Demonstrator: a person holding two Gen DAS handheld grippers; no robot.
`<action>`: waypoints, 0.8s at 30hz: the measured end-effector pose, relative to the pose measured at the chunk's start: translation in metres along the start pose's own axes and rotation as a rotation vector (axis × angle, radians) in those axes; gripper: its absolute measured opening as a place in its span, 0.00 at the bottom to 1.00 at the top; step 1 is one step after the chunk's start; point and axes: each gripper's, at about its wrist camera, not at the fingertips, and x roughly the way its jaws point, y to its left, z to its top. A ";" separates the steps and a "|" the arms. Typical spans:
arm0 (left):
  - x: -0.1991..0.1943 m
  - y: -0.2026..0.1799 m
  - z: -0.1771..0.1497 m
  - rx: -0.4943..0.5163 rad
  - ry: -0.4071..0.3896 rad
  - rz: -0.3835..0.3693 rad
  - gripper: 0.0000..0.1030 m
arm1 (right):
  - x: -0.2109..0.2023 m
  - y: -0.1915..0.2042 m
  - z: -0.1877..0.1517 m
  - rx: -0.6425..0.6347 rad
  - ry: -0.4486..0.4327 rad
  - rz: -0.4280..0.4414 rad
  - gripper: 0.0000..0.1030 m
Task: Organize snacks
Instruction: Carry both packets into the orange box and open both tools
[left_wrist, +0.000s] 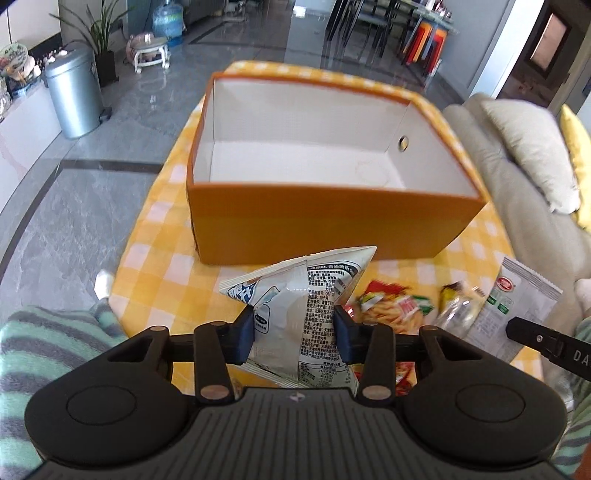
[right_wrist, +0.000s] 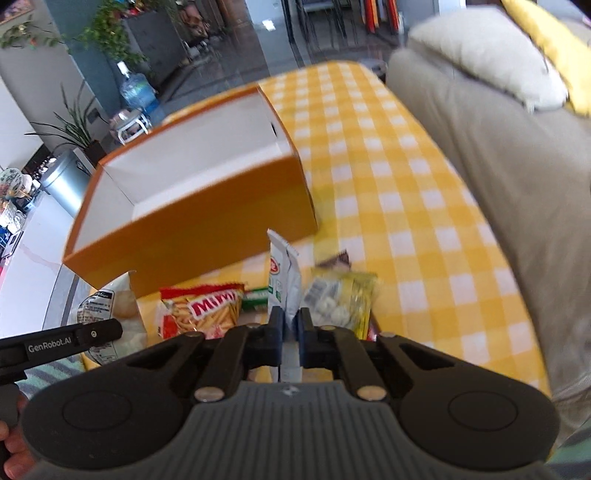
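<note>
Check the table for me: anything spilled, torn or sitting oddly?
Nothing stands out. The orange box sits upright and empty, loose snack packets lie in front of it, and each claw, left and right, pinches an intact bag.

The orange box (left_wrist: 332, 225) is showing matt card on its outer walls and plain white, unglossed card inside; a metal eyelet (left_wrist: 403, 142) is glinting on one inner wall. The checked tablecloth (right_wrist: 388, 206) is presenting as soft woven cloth, matt throughout. The white snack bag (left_wrist: 295, 314) is reflecting light as glossy plastic film, creased and crimped along its top seam. The red snack packet (right_wrist: 207, 306) and the yellow packet (right_wrist: 343, 299) are shining as the same slick film. The left gripper (left_wrist: 293, 332) is appearing as matt black plastic, with ribbed grey housing and small bare-metal pivot pins. The floor (left_wrist: 92, 192) is gleaming as polished stone. The bin (left_wrist: 72, 96) is looking like brushed metal.
</note>
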 end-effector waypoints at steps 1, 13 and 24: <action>-0.006 -0.001 0.002 0.003 -0.013 -0.008 0.47 | -0.006 0.001 0.002 -0.007 -0.016 0.006 0.03; -0.059 -0.007 0.060 0.082 -0.192 -0.042 0.47 | -0.059 0.035 0.057 -0.172 -0.176 0.166 0.03; -0.033 -0.011 0.133 0.169 -0.211 0.044 0.47 | -0.025 0.092 0.144 -0.268 -0.200 0.263 0.03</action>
